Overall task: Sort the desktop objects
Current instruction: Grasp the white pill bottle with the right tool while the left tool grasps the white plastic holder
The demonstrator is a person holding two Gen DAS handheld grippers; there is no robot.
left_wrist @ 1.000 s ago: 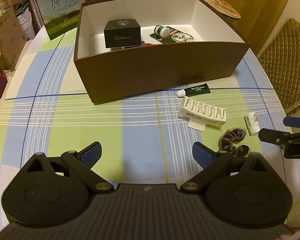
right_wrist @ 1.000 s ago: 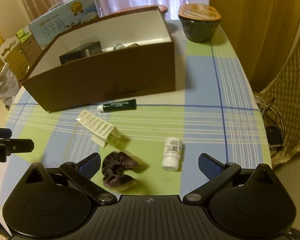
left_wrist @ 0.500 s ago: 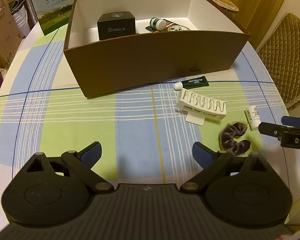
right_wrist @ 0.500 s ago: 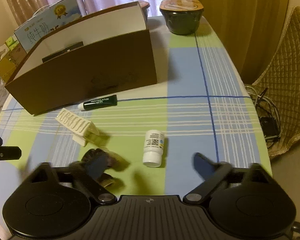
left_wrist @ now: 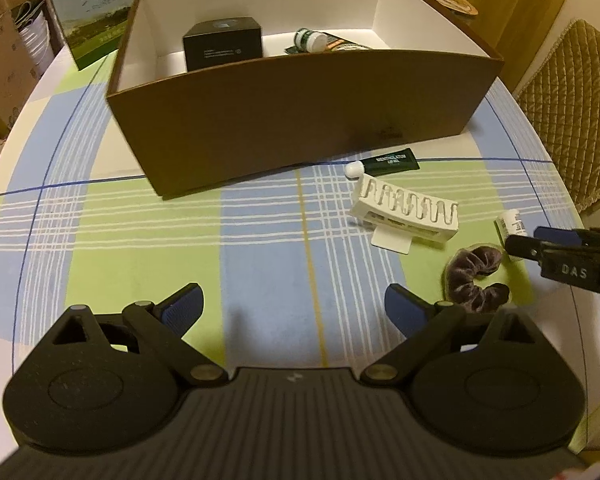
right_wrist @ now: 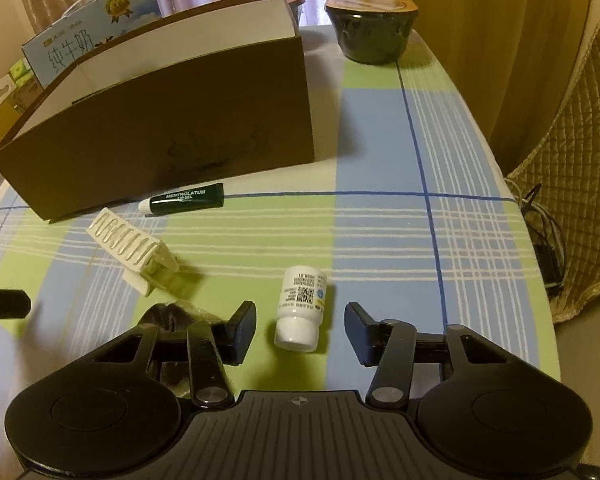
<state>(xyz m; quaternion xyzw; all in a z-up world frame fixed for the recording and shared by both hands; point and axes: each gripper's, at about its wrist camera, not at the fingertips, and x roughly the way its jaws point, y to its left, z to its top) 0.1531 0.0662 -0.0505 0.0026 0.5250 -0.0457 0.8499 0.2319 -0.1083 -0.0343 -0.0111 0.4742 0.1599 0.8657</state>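
Note:
A small white bottle (right_wrist: pixel 302 308) lies on its side on the checked tablecloth, cap toward me. My right gripper (right_wrist: pixel 300 330) straddles its cap end. The jaws are closing, and a gap still shows on each side of the bottle. In the left wrist view that gripper (left_wrist: pixel 540 240) reaches in from the right edge over the bottle (left_wrist: pixel 510 222). My left gripper (left_wrist: pixel 292 304) hangs open over bare cloth, holding nothing. A purple scrunchie (left_wrist: pixel 476 276), a white ridged rack (left_wrist: pixel 406 210) and a green tube (left_wrist: pixel 388 162) lie in front of the brown box (left_wrist: pixel 300 120).
The box holds a black cube box (left_wrist: pixel 222 42) and a green bottle (left_wrist: pixel 310 39). A milk carton (left_wrist: pixel 96 0) stands behind it. A lidded dark bowl (right_wrist: pixel 374 28) sits at the far right corner. A quilted chair (right_wrist: pixel 572 168) and cables (right_wrist: pixel 548 248) lie past the table's right edge.
My right gripper came down and shifted right until the white bottle lay between its fingers, and the jaws narrowed from wide open. The left gripper stayed open and hardly moved.

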